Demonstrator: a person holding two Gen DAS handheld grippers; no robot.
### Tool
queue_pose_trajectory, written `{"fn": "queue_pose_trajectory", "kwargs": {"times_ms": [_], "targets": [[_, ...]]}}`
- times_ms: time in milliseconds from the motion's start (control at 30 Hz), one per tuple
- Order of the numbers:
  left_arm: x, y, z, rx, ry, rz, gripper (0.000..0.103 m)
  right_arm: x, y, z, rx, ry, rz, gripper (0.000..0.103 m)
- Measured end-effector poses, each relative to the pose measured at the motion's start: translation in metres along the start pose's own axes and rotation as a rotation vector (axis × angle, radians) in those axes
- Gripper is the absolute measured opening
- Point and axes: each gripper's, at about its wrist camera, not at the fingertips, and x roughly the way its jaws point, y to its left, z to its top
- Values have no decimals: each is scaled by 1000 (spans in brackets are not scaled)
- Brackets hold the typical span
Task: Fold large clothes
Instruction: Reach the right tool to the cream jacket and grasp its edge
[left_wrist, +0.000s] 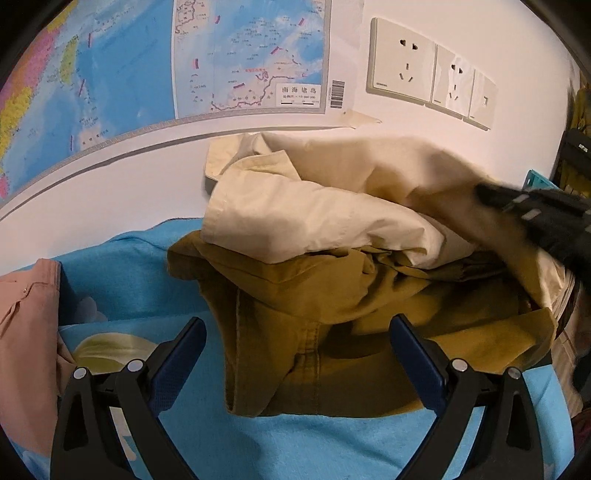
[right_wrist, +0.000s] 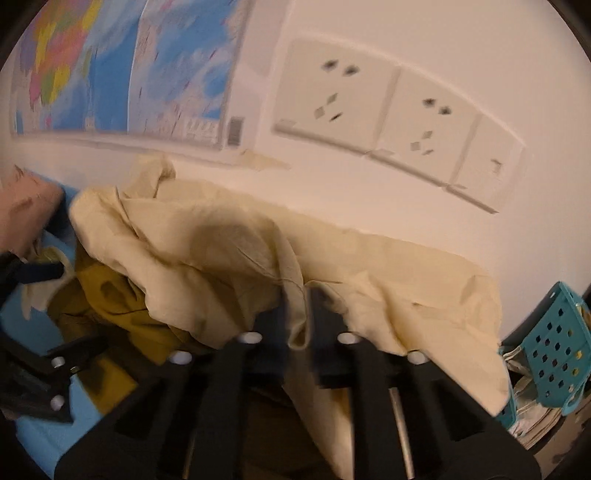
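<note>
Right wrist view: right gripper (right_wrist: 297, 317) pinches cream garment (right_wrist: 221, 258) (likely to pull it off the pile) | left gripper (left_wrist: 297, 354) gapes wide over olive garment (left_wrist: 295, 314); holding nothing

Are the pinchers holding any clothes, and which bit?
The right gripper pinches a fold near the cream garment's edge. The left gripper is open, holding nothing.
</note>
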Motion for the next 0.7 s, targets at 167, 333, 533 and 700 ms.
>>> {"fn": "queue_pose_trajectory", "kwargs": {"times_ms": [167, 333, 533, 700], "targets": [[2, 8, 3, -16, -9, 0, 96, -11, -3, 8, -57, 4, 7, 35], [4, 15, 2, -27, -8, 10, 96, 26, 28, 21, -162, 52, 76, 79], [7, 18, 0, -22, 0, 12, 96, 54, 44, 38, -233, 97, 142, 10], [-2, 17, 1, 11, -55, -28, 96, -45, -13, 78, -70, -129, 159, 5]]}}
